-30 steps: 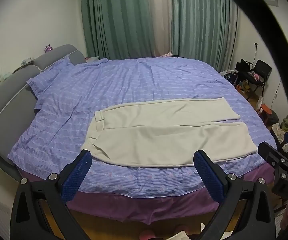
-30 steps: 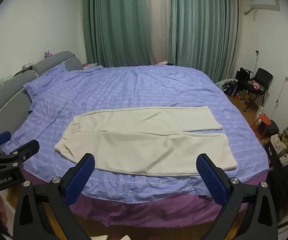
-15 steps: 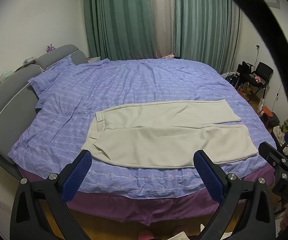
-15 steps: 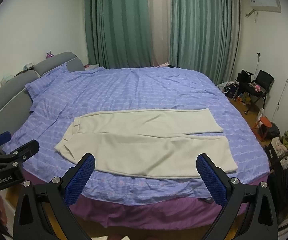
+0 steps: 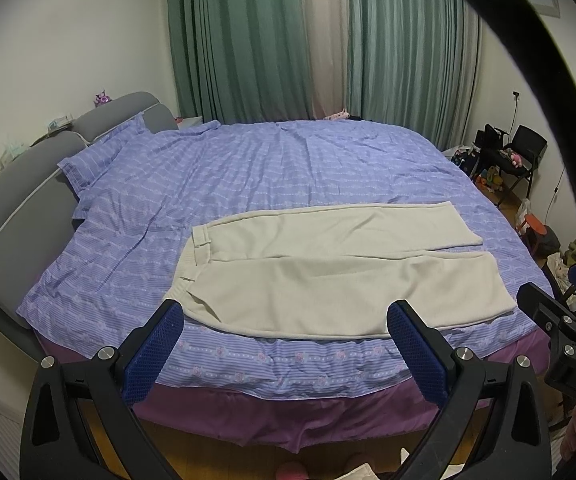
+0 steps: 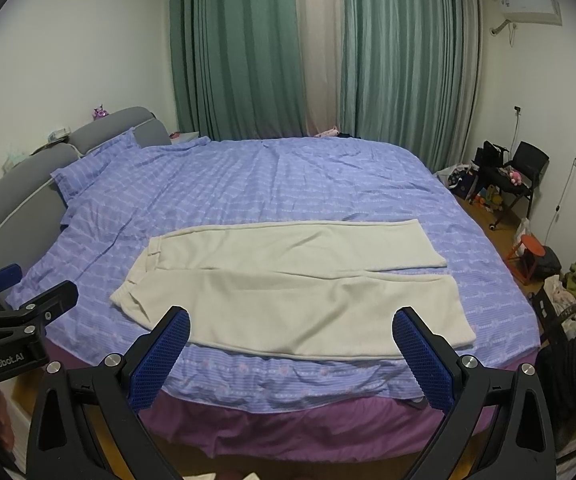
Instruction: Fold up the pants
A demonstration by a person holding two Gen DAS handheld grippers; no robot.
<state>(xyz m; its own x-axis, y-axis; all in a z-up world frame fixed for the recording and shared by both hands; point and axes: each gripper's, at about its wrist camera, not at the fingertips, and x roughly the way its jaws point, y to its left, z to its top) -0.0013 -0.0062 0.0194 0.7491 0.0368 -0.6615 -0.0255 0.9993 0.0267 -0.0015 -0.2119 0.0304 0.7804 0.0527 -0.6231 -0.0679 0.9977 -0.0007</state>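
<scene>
along the bed's (image 5: 272,364) near edge, flat cream pants (image 5: 328,276), both tongs (image 5: 284,344) (image 6: 290,344) wide apart, clear of them

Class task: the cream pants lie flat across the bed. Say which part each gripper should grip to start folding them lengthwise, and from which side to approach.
Probably grip the pants along the near edge, coming from the foot-side of the bed: left gripper at the waistband corner, right gripper at the hem corner. Both legs lie flat, side by side, and both open grippers face that edge.
</scene>
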